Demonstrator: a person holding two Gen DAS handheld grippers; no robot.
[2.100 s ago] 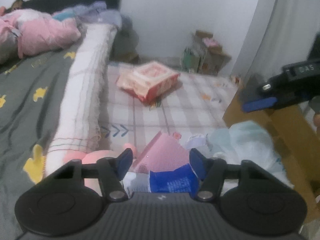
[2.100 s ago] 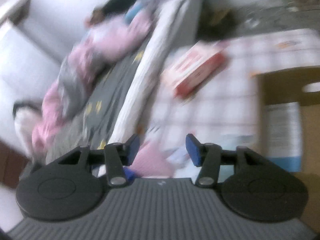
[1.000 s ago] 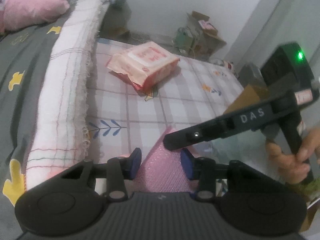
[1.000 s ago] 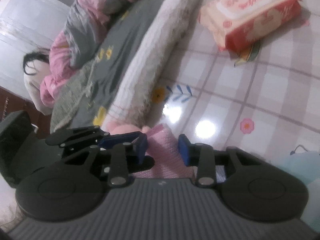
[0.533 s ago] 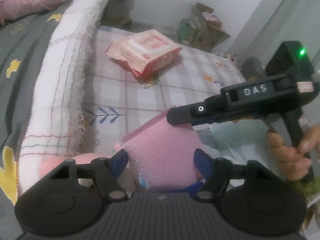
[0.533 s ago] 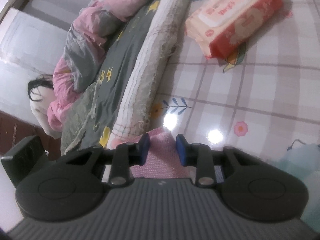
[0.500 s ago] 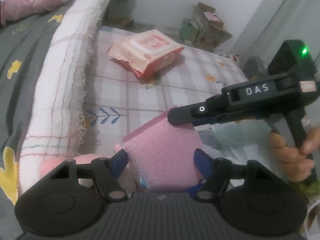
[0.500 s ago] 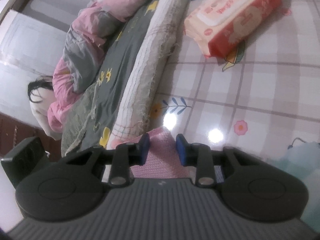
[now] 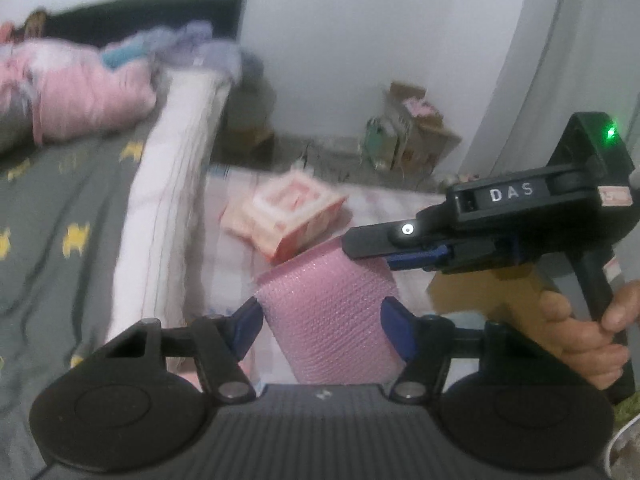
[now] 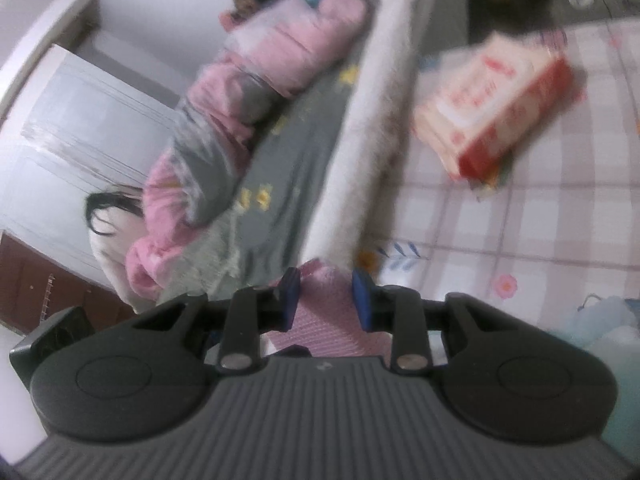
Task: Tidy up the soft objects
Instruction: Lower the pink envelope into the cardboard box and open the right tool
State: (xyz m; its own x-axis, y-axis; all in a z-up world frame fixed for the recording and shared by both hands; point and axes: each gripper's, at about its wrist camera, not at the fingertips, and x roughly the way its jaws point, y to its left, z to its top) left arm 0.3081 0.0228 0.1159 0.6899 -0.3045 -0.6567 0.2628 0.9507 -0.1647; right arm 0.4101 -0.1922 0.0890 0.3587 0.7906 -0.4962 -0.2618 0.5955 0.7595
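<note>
A pink bubble-wrap pouch hangs above the checked floor mat, held between both grippers. My left gripper has the pouch across its gap; its jaws are closing and both blue pads touch the pouch's side edges. My right gripper reaches in from the right, held by a hand, and pinches the pouch's upper right corner. In the right wrist view the right gripper is shut narrowly on the pouch. The pouch's lower part is hidden behind the gripper bodies.
A red-and-white wet-wipes pack lies on the mat farther back. A white rolled blanket edges the grey bed cover, with a pink quilt behind. A brown cardboard box stands at the right, a pale blue cloth beside it.
Both grippers have risen together with the pink pouch. The left jaws stand wider than a second ago, with the pouch's broad side between them. The right grip has stayed on the pouch.
</note>
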